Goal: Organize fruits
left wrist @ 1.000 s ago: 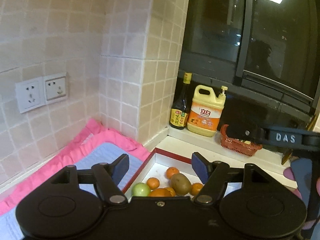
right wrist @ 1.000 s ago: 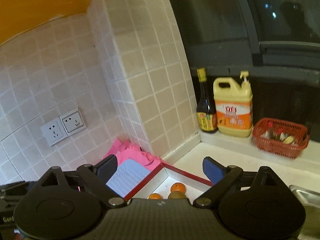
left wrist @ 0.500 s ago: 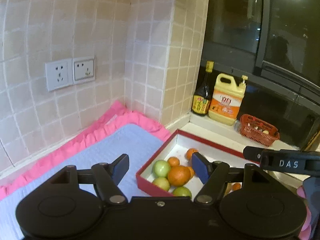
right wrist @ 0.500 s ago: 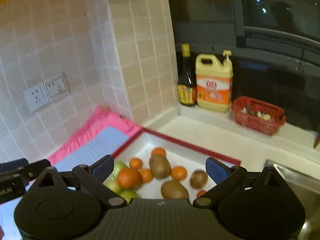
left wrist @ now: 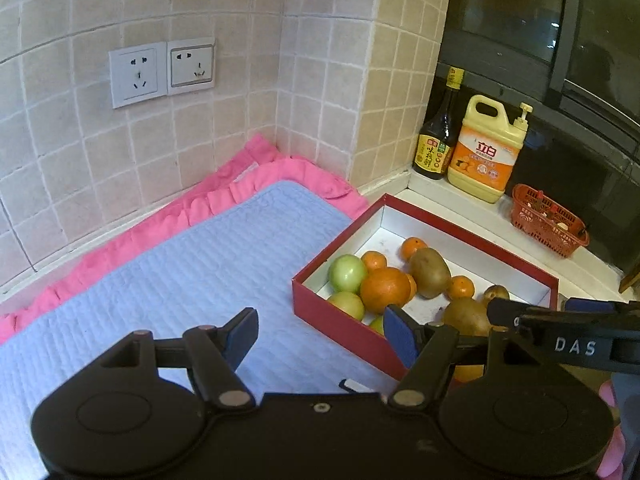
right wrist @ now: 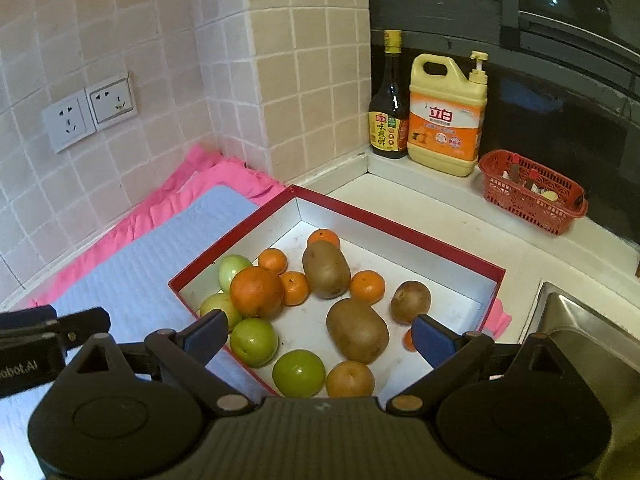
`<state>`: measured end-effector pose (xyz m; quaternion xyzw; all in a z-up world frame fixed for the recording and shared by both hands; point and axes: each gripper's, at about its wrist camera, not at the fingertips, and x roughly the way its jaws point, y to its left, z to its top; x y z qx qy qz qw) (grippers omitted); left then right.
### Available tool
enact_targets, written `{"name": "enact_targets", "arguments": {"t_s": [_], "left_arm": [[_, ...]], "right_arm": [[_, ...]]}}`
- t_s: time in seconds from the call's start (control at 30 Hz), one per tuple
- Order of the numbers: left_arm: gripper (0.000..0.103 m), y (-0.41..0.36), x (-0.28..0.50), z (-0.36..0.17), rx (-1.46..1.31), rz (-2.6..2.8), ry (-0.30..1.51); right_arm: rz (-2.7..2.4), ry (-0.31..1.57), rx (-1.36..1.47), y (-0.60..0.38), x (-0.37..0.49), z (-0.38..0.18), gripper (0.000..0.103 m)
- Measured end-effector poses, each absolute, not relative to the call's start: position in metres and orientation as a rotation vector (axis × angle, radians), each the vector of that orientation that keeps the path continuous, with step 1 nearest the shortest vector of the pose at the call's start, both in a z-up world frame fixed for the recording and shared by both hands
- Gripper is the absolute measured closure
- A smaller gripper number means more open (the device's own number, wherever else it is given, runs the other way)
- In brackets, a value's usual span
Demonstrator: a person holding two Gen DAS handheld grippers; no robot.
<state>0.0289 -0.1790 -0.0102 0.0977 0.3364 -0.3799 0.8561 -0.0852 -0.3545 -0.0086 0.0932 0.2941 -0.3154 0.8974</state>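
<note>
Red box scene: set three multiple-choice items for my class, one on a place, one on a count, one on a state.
1. Where does the red box sit?
A. beside the blue mat
B. in the sink
C. on the window ledge

2. How many kiwis lie in the box?
A. one
B. three
C. six

3. How is the right gripper?
A. shut on a kiwi
B. shut, empty
C. open, empty

Answers: 1 A, its left wall borders the mat; 2 B, three brown fruits show in the right wrist view; 3 C, its fingers stand wide apart above the fruit.
</note>
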Motion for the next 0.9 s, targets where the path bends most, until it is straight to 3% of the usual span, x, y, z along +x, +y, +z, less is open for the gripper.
{"name": "enact_targets", "arguments": {"t_s": [0.9], "left_arm": [[0.021,-0.187,0.026,-0.009,0.214,-0.813,0.712]], "right_arm": [[-0.642,0.627,0.224,-0.365,-0.087,-0.011,0.004]]}}
